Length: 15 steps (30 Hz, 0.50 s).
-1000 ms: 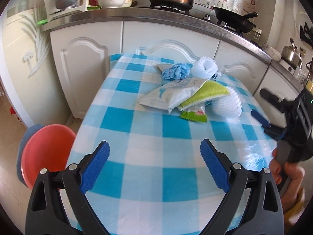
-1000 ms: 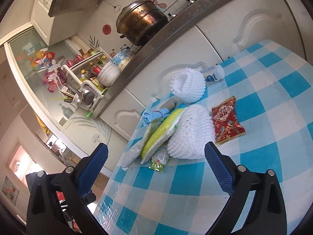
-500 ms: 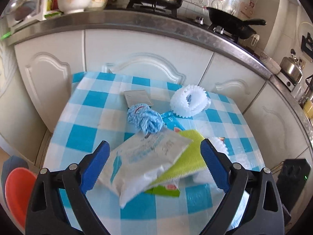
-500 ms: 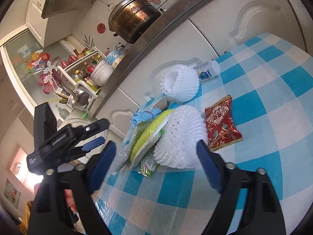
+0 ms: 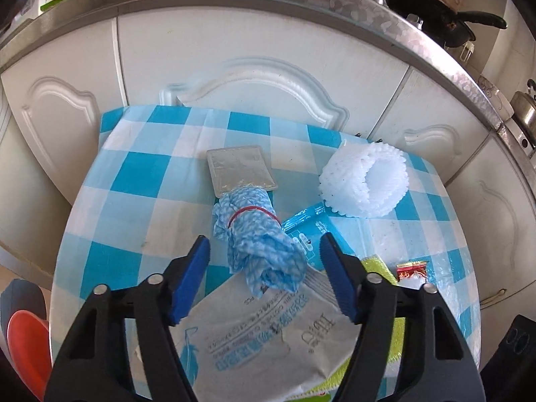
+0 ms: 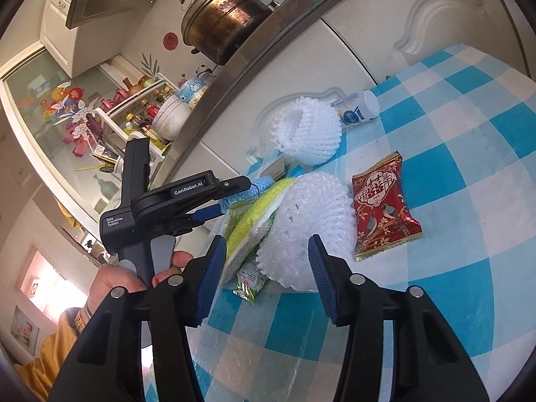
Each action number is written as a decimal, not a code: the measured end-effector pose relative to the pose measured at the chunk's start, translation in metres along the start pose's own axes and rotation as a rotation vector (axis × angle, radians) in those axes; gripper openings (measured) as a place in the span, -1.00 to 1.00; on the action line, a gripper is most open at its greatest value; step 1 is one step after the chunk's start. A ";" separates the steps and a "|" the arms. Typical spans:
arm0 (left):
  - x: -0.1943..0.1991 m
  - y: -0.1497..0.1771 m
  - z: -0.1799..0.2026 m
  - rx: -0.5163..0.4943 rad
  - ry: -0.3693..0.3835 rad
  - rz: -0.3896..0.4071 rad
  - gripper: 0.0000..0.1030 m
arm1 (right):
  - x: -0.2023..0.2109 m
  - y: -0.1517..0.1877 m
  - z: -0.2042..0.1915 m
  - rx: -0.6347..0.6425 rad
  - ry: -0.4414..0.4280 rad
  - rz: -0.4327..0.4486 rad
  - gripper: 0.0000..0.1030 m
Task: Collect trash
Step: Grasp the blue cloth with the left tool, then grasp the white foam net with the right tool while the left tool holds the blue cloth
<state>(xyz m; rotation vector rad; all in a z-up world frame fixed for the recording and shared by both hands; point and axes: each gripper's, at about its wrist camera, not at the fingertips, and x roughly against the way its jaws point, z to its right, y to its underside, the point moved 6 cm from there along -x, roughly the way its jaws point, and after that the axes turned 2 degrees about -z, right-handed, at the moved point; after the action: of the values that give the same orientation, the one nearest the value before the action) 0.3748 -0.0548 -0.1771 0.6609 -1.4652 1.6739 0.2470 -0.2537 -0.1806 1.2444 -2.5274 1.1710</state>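
Currently both grippers are working the trash pile on the blue-checked table (image 5: 134, 181). Left gripper (image 5: 264, 258) points down over the rolled blue cloth (image 5: 258, 234), which is bound with a red band and lies partly on a silver foil pouch (image 5: 239, 171) and partly on the large white wipes packet (image 5: 268, 328). Its jaws are closing, roughly half spread; the cloth's near end sits between the pads, but neither pad appears to press on it yet. Judged intent: pinch the cloth across its width, since the bundle is soft and the band keeps it compact.

Right gripper (image 6: 264, 264) comes in low from the table's near side at the nearer white foam net (image 6: 311, 221). Jaws closing here too, about half spread, with the net's lower edge between them; contact not evident. The net leans on a yellow-green sponge (image 6: 258, 211), so a grip may drag that along.

A second foam net (image 5: 366, 184), red snack wrapper (image 6: 385, 204) and small white bottle (image 6: 356, 109) lie apart, untouched. An orange basin (image 5: 26, 345) on the floor by the table is probably the drop point.
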 end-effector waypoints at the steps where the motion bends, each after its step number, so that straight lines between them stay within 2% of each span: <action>1: -0.003 0.000 -0.001 0.002 -0.004 -0.006 0.14 | 0.000 0.000 0.001 0.001 0.007 0.001 0.04; 4: -0.010 0.002 -0.003 0.009 -0.019 -0.023 -0.18 | -0.001 0.000 0.000 0.008 0.019 -0.002 0.04; 7: -0.010 0.003 -0.006 0.013 -0.037 -0.013 -0.36 | -0.003 0.001 -0.001 0.019 0.033 -0.007 0.05; 15: -0.002 0.007 -0.011 0.025 -0.044 0.017 -0.48 | -0.008 0.004 -0.004 0.054 0.066 -0.025 0.11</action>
<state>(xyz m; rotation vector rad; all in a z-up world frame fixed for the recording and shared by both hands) 0.3716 -0.0448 -0.1846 0.7044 -1.4866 1.7024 0.2485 -0.2444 -0.1827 1.2246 -2.4417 1.2610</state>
